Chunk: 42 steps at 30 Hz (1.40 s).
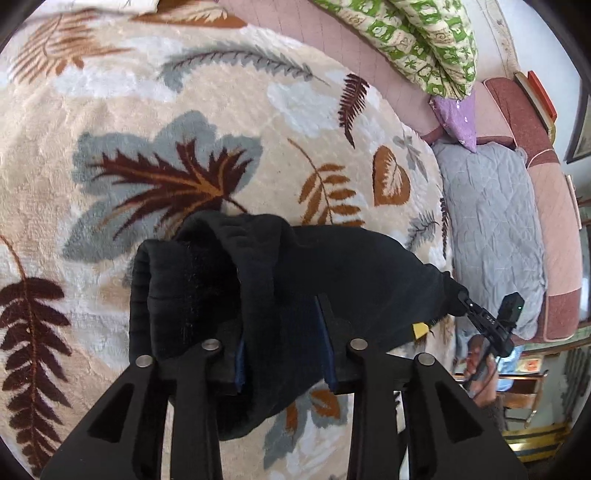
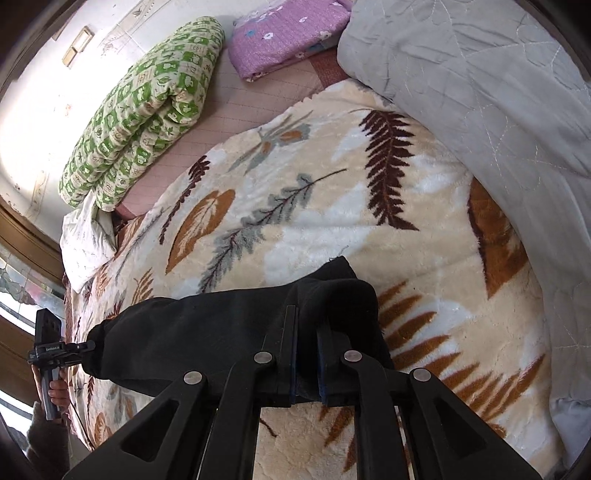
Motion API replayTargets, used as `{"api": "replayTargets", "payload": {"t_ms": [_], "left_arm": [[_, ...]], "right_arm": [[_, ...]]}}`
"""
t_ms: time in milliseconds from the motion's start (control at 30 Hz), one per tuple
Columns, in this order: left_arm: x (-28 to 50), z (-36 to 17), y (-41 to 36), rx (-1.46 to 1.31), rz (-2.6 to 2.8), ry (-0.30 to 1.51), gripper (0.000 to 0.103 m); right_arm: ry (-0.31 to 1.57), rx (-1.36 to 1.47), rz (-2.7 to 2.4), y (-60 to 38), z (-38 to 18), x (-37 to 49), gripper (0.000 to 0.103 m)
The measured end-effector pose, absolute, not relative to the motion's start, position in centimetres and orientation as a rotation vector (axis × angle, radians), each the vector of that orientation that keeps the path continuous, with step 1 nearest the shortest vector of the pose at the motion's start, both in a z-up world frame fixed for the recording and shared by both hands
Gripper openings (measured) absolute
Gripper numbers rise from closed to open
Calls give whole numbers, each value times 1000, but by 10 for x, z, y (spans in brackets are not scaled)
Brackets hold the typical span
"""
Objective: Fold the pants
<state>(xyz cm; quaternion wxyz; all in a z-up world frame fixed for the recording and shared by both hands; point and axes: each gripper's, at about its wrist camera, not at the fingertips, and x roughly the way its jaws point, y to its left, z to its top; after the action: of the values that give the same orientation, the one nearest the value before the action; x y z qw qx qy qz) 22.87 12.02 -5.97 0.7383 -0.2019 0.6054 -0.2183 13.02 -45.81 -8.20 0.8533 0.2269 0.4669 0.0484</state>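
The black pants (image 1: pixel 295 280) hang in a bunch between the two tools, just above a fluffy blanket (image 1: pixel 147 110) with brown and grey leaves on it. The blanket lies on a bed.

The left hand-held gripper (image 1: pixel 282 347) is clamped on one end of the pants. Thick black cloth fills the gap between its fingers (image 1: pixel 327 332) and spills over them. The right hand-held gripper (image 2: pixel 308 354) is clamped on the other end, with a fold of black cloth pinched between its blue pads.

From the right side you can see the left tool far off at the left edge, held in a person's hand (image 2: pixel 55 391). The pants stretch across from there like a dark band. It looks like they sag a little in the middle, but the curved picture makes that hard to tell.

Near the wall lie a rolled green quilt (image 2: pixel 144 107) and a folded purple cloth (image 2: pixel 284 33). A grey quilt (image 2: pixel 480 85) lies beside the blanket.
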Motion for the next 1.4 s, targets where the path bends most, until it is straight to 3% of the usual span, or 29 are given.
{"api": "replayTargets", "payload": {"t_ms": [33,100,300,533,900,1033,1100,1133,1167,1300,1400], "left_arm": [[227,-60,118,-424,-447,1323,5],[225,-62,121,-453,-407,1314,3],[229,-52,165,-652,-352,1236,2],[229,-39,181,-642,-371,1237,3],[226,-75,181,-575,-359,1387,3],[226,-75,175,-557,-407,1386,3],[225,-72,172,-553,-443,1380,3],[224,-70,171,-555,-471,1379,5],[223,-68,170,-551,-490,1381,7],[215,-63,162,-486,-570,1393,29],[211,-61,151,-380,-563,1410,31]], "right_arm": [[992,479,95,-459,-84,130,11],[1010,478,85,-460,-88,130,11],[990,400,60,-454,-77,132,6],[782,511,157,-454,-15,140,6],[1020,498,60,-470,-102,128,7],[1040,561,87,-478,-110,119,20],[1015,617,127,-481,-107,112,37],[1004,624,132,-481,-106,109,50],[990,625,129,-480,-104,106,55],[987,553,160,-462,-101,109,55],[1002,421,164,-444,-100,109,40]]}}
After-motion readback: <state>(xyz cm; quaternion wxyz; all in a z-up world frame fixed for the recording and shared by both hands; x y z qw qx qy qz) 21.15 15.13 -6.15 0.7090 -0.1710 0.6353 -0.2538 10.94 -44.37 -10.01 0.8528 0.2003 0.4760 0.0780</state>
